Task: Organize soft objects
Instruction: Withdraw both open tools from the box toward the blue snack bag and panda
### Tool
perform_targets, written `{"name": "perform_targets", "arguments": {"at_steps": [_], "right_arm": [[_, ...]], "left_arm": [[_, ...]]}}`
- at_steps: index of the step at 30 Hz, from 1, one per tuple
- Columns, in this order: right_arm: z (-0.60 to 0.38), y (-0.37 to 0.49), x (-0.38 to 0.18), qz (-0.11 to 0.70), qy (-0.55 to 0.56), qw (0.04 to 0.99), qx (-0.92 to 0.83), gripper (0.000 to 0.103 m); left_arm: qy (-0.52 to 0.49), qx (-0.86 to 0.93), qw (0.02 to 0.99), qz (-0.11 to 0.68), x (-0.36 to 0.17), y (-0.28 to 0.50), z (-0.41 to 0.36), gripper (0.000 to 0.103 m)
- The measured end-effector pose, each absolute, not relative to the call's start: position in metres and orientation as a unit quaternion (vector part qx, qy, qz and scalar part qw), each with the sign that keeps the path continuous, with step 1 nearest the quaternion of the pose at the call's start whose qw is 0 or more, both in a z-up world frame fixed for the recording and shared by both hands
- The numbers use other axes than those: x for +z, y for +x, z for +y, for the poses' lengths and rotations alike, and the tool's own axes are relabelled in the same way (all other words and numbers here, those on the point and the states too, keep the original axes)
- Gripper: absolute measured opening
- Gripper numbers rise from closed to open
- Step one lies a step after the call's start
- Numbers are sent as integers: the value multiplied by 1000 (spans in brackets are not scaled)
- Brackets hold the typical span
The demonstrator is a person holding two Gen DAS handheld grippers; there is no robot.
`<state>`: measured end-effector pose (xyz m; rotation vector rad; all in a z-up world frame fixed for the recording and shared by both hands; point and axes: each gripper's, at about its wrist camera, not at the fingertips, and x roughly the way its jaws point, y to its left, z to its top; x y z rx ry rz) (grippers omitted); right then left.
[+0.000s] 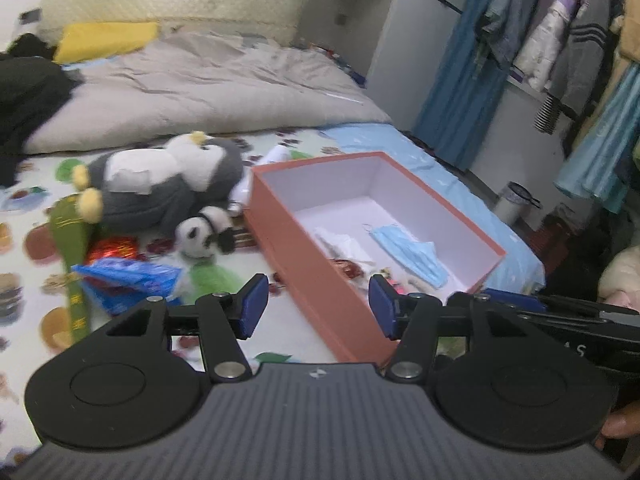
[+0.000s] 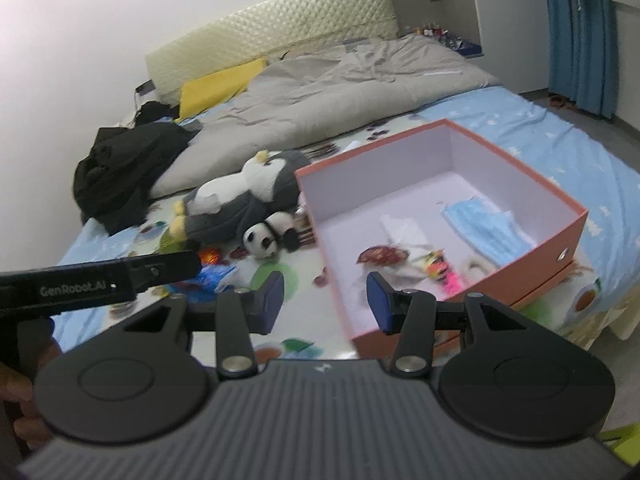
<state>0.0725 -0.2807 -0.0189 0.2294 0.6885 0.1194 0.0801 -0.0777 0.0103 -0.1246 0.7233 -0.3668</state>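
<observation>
Nearest the cameras, both grippers hung above the bed's foot with nothing between their blue pads. The left gripper (image 1: 318, 306) stood wide open over the box's near corner, and the right gripper (image 2: 325, 302) was equally spread over the near wall of the box (image 2: 576, 226). The left one also showed from the side in the right wrist view, as a black bar reaching in over the bedding.

Just beyond the left gripper lay a crumpled blue wrapper (image 1: 128, 278) on the fruit-print sheet (image 1: 28, 236), with a red foil piece (image 1: 112, 249) behind it and a green strip (image 1: 72, 236) alongside.

The open orange box sat on the bed to the right of these. Inside it lay a blue mask (image 2: 486, 230) against the far right side, a white tissue (image 2: 402, 228) near the middle, and small bright trinkets (image 2: 438, 266) near the front.

Left of the box, a small panda (image 2: 262, 240) lay touching a larger penguin (image 2: 248, 196), both on the sheet and outside the box.

Farther back were a grey duvet (image 2: 340, 92), a black garment (image 2: 124, 164) at its left, a yellow pillow (image 2: 216, 84), and the padded headboard (image 2: 280, 16).
</observation>
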Motion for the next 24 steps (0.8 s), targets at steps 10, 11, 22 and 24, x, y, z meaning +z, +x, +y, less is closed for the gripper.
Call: {"name": "perform_targets", "arguments": {"at_steps": [10,11,22,24], "right_arm": [[-251,51,-31,351,84,927,100,49],[-248,51,-32,352,84,926,104,49],[-220,39,-45,349,64,924,140,49],[-217,39,-50,347,60,925,143,49]], "left_arm": [[-99,-112,925,349,-5,28,-30,63],[-103,-106,926,347,-6,24,-26,65],[-129,-68,935,324,-22,6,-7,66],[-140,-65,933,325,-30,6,-2,66]]}}
